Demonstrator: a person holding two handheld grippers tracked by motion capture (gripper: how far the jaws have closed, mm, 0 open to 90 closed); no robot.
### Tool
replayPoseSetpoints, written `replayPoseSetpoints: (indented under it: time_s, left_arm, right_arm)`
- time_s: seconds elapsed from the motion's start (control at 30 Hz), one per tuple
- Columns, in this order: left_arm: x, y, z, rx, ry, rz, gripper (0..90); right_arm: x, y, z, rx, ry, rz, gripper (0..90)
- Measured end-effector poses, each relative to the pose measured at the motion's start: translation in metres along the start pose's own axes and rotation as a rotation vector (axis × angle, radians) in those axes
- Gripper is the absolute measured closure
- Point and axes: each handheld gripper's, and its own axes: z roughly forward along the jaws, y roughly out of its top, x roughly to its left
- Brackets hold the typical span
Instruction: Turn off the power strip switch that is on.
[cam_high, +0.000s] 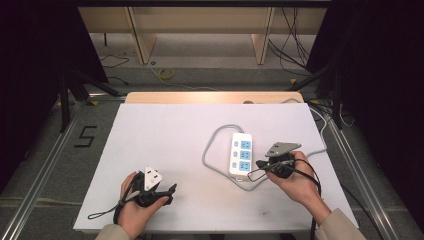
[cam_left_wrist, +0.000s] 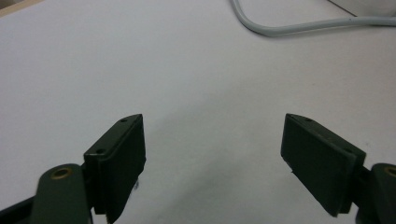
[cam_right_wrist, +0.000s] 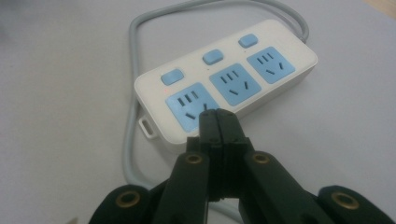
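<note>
White table (cam_high: 165, 130), rectangular, light surface. Power strip (cam_high: 241, 154): white body, three blue sockets, three blue switches, lying flat right of the table's centre, long axis running 12 to 6 o'clock. Grey cable (cam_high: 212, 145): leaves the strip's far end, loops out toward 9 o'clock and back round its near end. Right gripper (cam_high: 261, 164): held in the right hand (cam_high: 295, 180), jaws pressed together with nothing between them, tips just beside the strip's near socket at its 3 o'clock side. Left gripper (cam_high: 172, 189): held in the left hand (cam_high: 131, 207) at the table's 7 o'clock corner, jaws spread wide over bare surface, gripping nothing.
</note>
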Motion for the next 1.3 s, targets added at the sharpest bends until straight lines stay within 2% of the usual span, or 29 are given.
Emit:
replayPoseSetpoints:
  time_s: [1.3]
  left_arm:
    - [0.0, 0.0, 0.0, -0.001, 0.002, 0.002, 21.8]
  right_arm:
    - [-0.001, 0.011, 0.009, 0.017, 0.013, 0.008, 90.0]
